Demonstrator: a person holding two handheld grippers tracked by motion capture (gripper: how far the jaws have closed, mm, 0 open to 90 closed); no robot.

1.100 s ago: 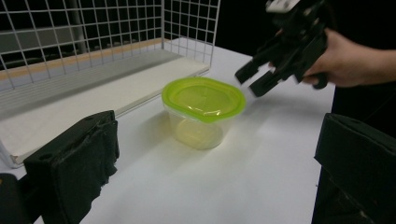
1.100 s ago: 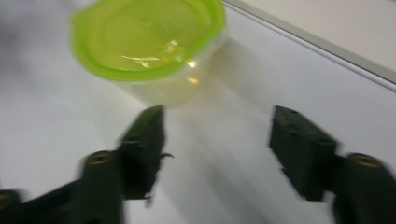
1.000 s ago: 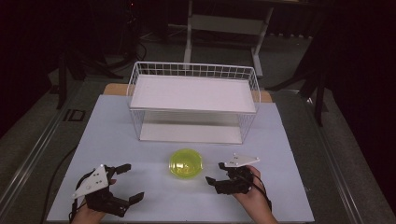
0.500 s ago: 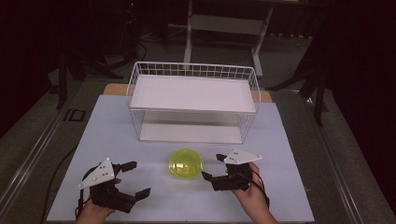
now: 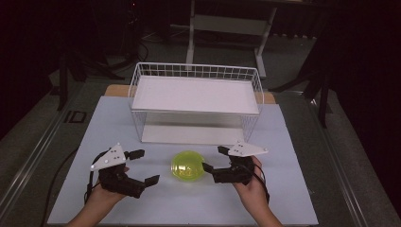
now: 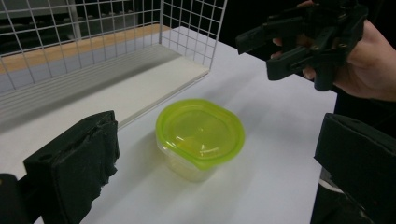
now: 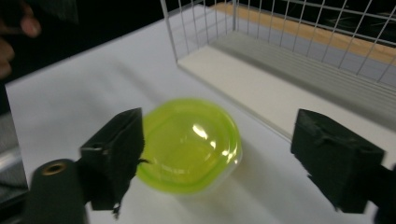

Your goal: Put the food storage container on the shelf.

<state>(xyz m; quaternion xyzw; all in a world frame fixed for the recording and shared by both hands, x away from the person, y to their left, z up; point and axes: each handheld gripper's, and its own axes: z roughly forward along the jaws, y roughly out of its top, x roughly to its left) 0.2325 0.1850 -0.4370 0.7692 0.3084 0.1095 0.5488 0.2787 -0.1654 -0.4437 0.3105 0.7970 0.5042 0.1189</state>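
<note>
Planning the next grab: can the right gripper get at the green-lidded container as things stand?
Probably yes. The right gripper is open and sits just beside the container, jaws pointed at it, with bare table between. The wire basket stands farther back, out of the way.

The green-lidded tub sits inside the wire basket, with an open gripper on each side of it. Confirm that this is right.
Not quite. The green-lidded tub is not inside the wire basket; it stands on the white table in front of the basket, as the high view shows. The rest holds: the left gripper and the right gripper are both open, one on each side of it.
</note>
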